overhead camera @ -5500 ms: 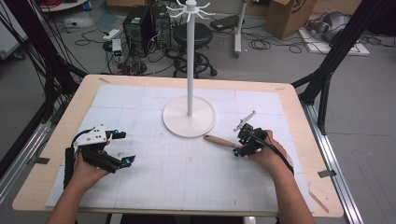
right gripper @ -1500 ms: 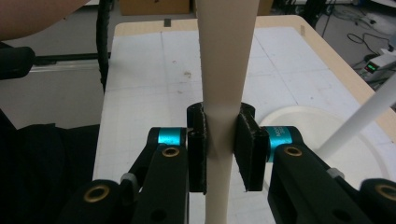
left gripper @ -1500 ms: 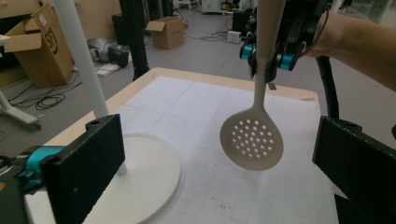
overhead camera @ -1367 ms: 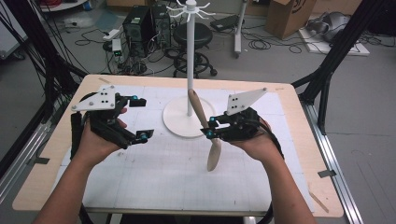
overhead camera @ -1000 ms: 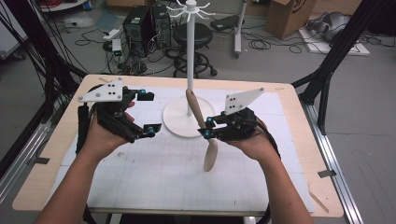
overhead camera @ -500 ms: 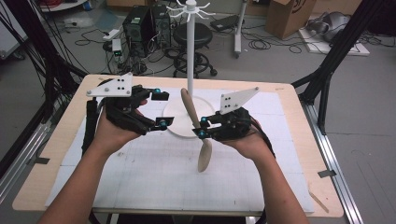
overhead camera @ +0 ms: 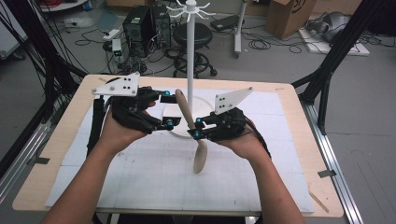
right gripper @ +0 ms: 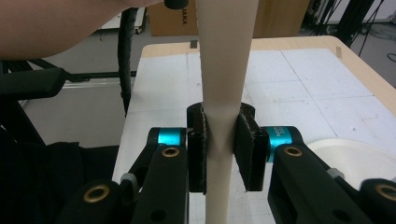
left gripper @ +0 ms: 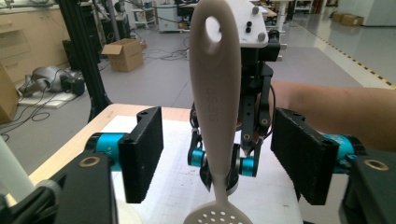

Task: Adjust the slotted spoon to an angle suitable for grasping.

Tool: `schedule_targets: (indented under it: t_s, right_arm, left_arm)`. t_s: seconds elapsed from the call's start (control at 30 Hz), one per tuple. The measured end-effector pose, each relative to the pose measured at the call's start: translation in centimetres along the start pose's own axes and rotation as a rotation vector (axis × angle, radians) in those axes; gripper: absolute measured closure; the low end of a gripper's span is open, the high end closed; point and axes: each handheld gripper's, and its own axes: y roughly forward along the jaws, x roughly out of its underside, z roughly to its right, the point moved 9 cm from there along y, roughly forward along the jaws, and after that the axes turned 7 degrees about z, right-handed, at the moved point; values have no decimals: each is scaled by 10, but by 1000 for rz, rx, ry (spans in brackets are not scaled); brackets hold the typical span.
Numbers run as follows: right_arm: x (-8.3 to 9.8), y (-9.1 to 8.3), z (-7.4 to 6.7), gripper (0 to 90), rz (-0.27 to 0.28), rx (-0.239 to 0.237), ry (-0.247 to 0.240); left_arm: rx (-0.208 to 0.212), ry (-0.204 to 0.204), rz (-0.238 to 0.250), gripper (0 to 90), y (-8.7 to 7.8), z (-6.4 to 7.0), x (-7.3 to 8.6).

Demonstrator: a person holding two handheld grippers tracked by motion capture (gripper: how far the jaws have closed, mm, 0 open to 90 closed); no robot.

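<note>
Spoon clamped in right tongs; closing left tongs straddle its handle untouched.

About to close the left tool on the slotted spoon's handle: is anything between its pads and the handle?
No. In the left gripper view the spoon handle stands between the left tool's pads, open gaps either side.

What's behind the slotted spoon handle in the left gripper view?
Behind the spoon handle sit the right tongs, shut on its neck, and the forearm holding them. The handle covers the middle of that gripper's body.
</note>
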Motion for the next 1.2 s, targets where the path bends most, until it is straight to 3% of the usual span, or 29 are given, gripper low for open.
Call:
schedule_targets:
  t_s: [0.5, 0.7, 0.93, 1.2]
  right_arm:
    - [-3, 7, -2, 768, -6, -15, -4]
    - [-3, 5, -1, 768, -5, -13, -7]
    - [-3, 7, -2, 768, -3, -20, -7]
    - [-1, 9, -3, 754, -17, -8, -3]
  left_arm:
    - [35, -3, -21, 518, 10, 0, 5]
    - [35, 3, -15, 641, 10, -1, 4]
    - [34, -14, -17, 673, 13, -1, 4]
    - [32, -31, -75, 685, 13, 1, 5]
